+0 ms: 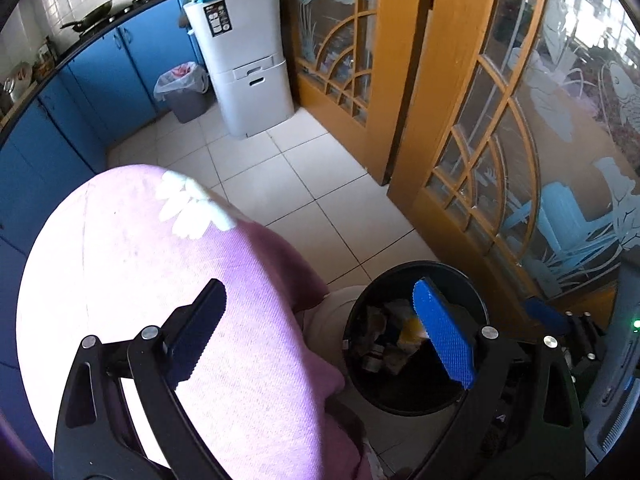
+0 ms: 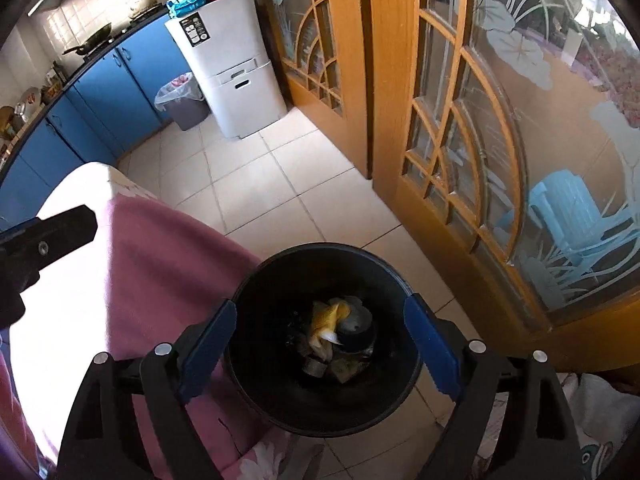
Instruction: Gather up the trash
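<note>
A round black bin (image 2: 280, 400) stands on the tiled floor beside a table with a pink cloth (image 2: 160, 248). Trash lies at its bottom: a yellow and white wrapper (image 2: 330, 320), a dark lid and crumpled scraps. My right gripper (image 2: 326, 344) hangs open and empty right above the bin's mouth. In the left wrist view the same bin (image 1: 360, 360) sits at lower right. My left gripper (image 1: 320, 332) is open and empty, one finger over the pink cloth (image 1: 160, 300), the other over the bin. The right gripper (image 1: 548, 312) shows beyond the bin.
Wooden glass-panelled doors (image 2: 460, 140) stand close on the right. A white cabinet (image 2: 232, 68) and a grey lined bin (image 2: 184, 100) stand at the far end by blue kitchen cupboards (image 2: 100, 96). The left gripper (image 2: 48, 236) shows at the left edge.
</note>
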Motion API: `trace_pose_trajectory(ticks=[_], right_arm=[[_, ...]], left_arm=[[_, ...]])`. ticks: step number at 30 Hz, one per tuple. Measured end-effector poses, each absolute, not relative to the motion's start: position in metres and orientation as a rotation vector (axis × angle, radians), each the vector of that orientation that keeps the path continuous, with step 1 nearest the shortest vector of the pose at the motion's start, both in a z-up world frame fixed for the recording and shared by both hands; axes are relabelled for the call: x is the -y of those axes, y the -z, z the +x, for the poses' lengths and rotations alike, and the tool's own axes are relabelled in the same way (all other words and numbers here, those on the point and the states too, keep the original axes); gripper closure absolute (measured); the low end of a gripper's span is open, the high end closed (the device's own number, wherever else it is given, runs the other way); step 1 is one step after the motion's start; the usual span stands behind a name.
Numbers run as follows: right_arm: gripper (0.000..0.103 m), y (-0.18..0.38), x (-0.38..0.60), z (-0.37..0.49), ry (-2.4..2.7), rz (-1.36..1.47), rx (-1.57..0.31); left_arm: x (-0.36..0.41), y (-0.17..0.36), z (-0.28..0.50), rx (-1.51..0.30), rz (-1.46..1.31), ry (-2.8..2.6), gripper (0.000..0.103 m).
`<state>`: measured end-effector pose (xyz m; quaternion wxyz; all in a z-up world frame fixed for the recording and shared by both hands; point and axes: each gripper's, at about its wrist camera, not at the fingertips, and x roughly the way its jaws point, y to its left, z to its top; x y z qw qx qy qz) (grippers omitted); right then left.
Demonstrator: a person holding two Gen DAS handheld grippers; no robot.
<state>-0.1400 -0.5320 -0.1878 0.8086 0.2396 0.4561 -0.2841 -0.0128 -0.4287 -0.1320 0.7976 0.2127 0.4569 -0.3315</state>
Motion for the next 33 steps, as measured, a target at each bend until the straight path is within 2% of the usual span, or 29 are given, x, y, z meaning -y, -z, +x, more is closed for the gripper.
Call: trace_pose_trajectory(ticks=[27,33], right_arm=[[0.019,0.159,0.511,-0.138,0.658,0.47,-0.946],[0.019,0.158,0.513,-0.139,0.662,0.474,-0.946]], left_arm=[[0.407,0.115,-0.017,-0.966,0.43,0.745,0.009],[0.409,0.116,-0.019,-0.962,0.437,0.742,0.006]])
